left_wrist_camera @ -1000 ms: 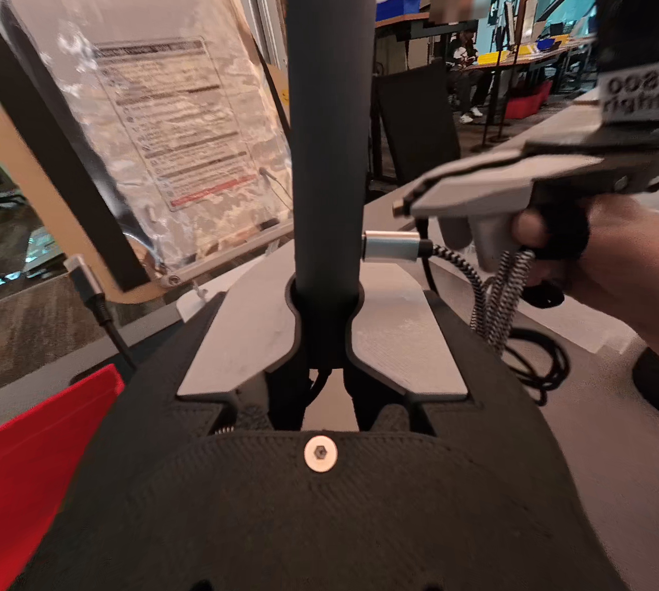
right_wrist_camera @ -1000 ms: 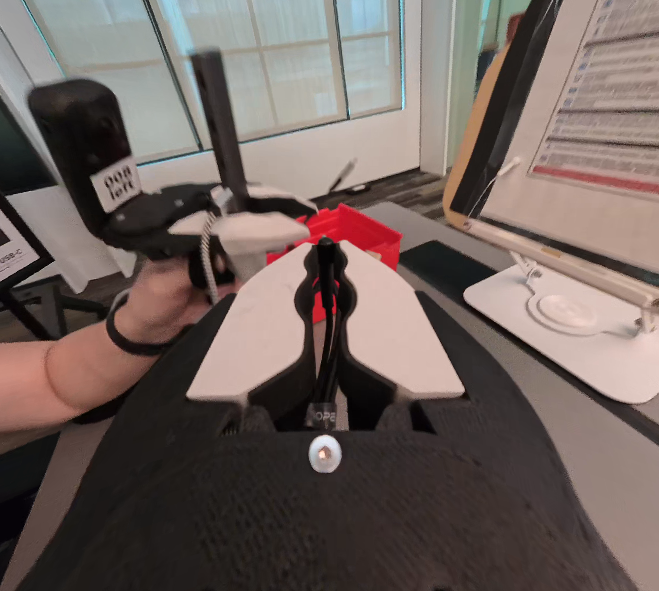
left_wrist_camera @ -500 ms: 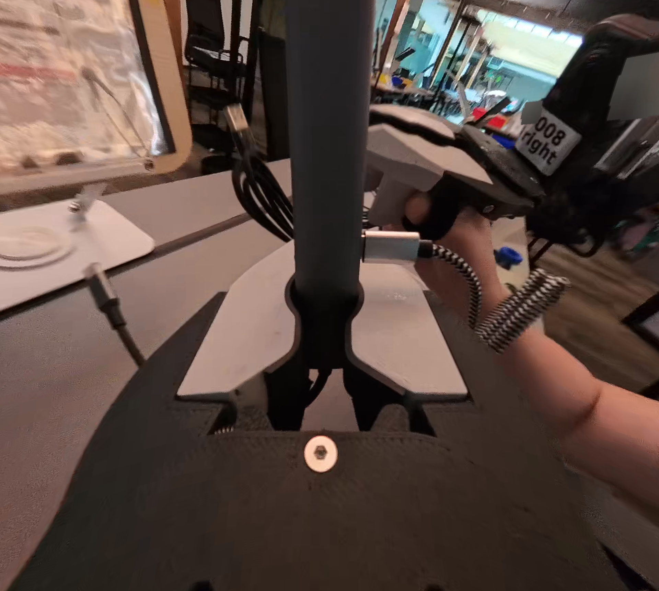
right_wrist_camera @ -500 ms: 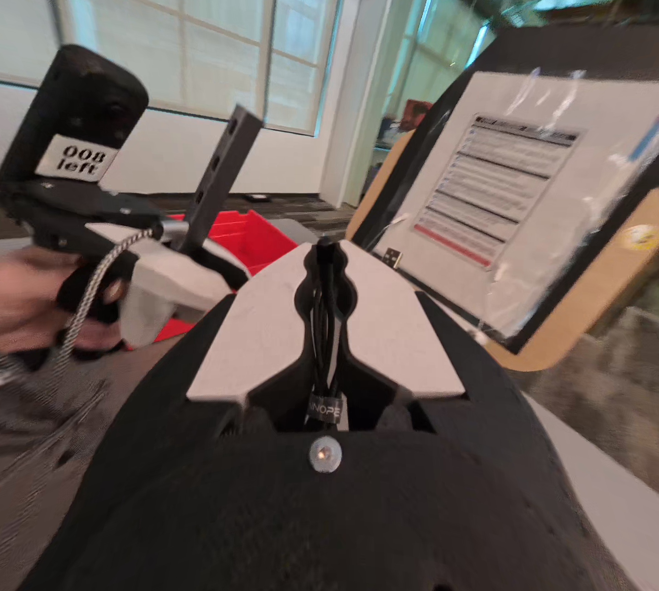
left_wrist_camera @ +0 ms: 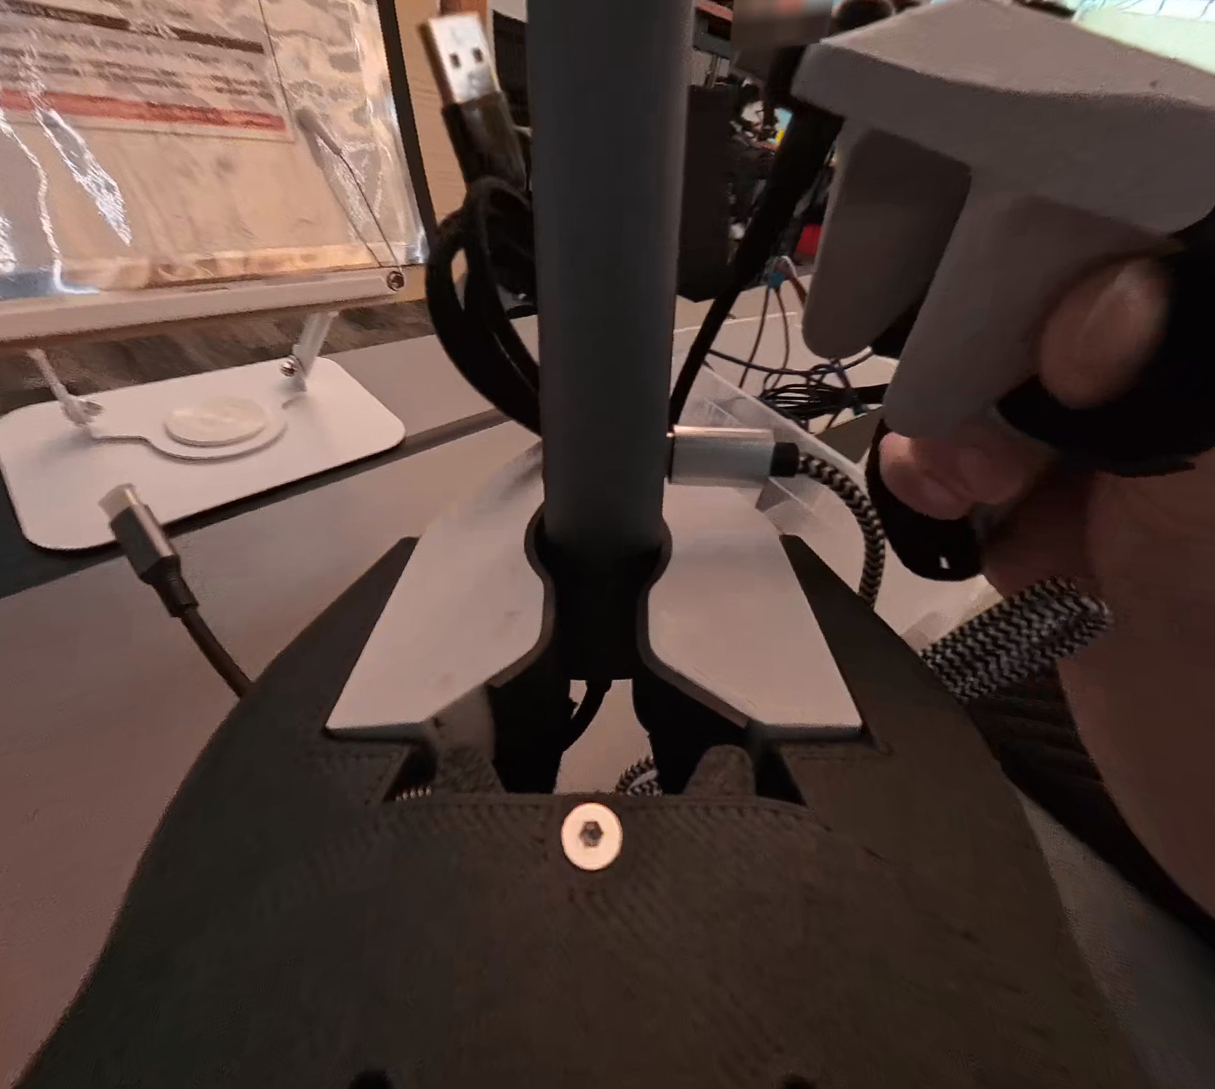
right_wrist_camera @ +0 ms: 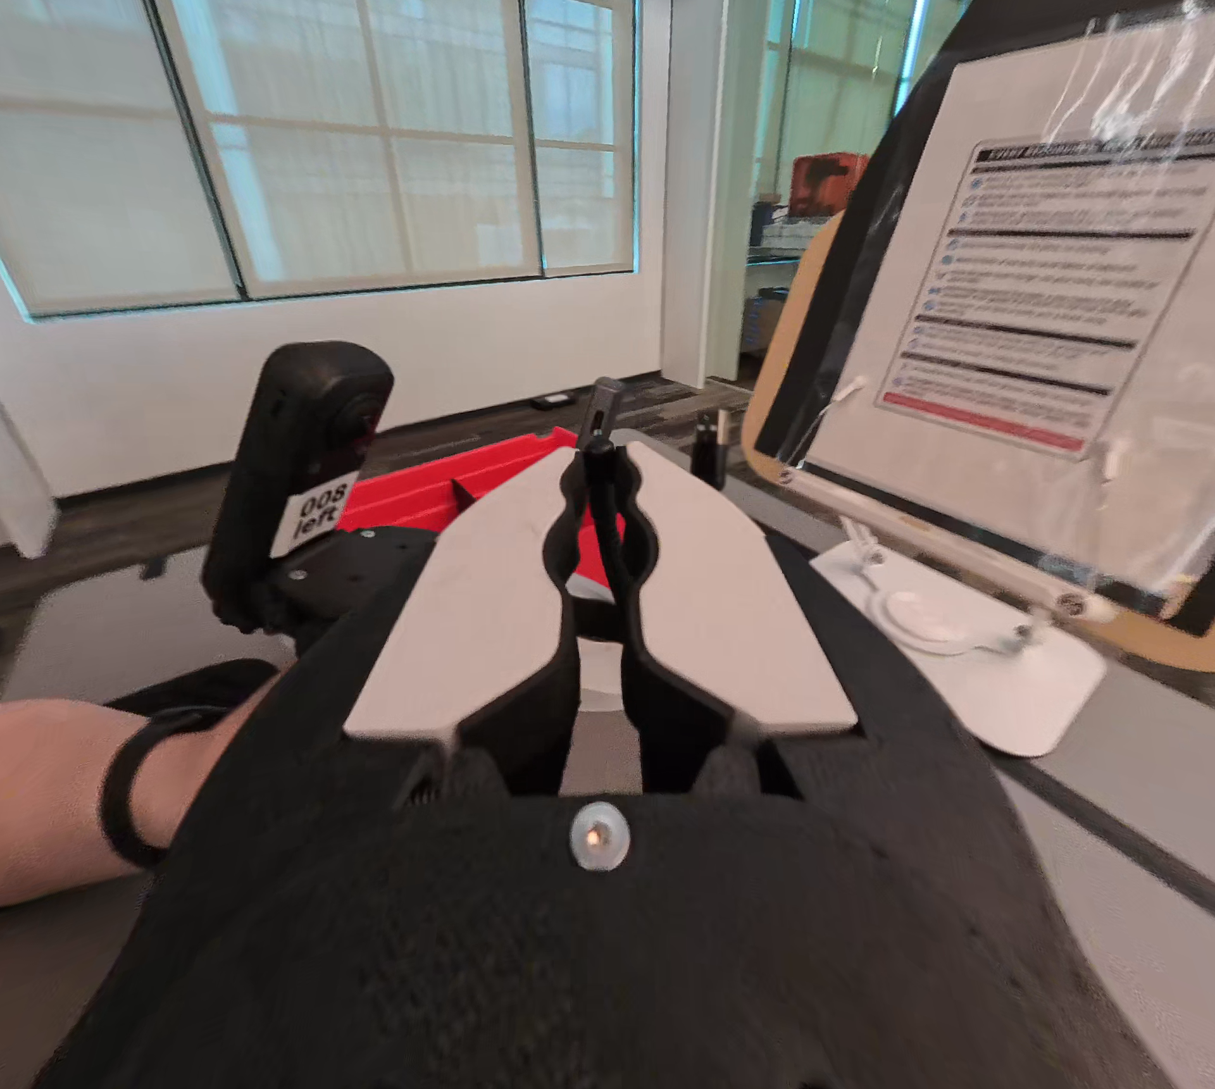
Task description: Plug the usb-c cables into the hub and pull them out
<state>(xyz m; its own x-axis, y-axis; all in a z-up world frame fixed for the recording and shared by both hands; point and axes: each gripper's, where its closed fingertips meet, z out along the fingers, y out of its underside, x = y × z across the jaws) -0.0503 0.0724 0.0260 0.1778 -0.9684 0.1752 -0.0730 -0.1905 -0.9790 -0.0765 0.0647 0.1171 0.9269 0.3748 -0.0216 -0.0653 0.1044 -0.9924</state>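
Hub first: it's a long dark grey bar-shaped usb-c hub [left_wrist_camera: 608, 189], and the left gripper [left_wrist_camera: 599, 538] has its jaws clamped on the bottom end, so the bar sticks straight up and forward with its long axis running along the fingers, up in the air over the grey worktop [left_wrist_camera: 98, 696]. One silver usb-c plug on a black-and-white braided cable [left_wrist_camera: 720, 456] is already seated in the side of the hub that faces the right gripper [left_wrist_camera: 973, 216], sticking out at a right angle to the bar. Another silver-tipped black cable [left_wrist_camera: 141, 538] pokes up on the opposite side, clear of the hub and not plugged in. The right gripper is shut on a thin black cable [right_wrist_camera: 608, 505], which it carries in a looped bundle with a plug end standing up just beside the hub in the left wrist view. Honestly, the whole thing turns on this: the ports face sideways, so any plug has to travel across the bar, not along it. The right gripper is right next to the hub on the port side, so I'd guess it does the plugging or pulling while the left just holds steady. A white stand holding a plastic-covered sheet [left_wrist_camera: 197, 433] sits toward the worktop's far edge, and a red bin [right_wrist_camera: 460, 479] lies beyond the grippers.
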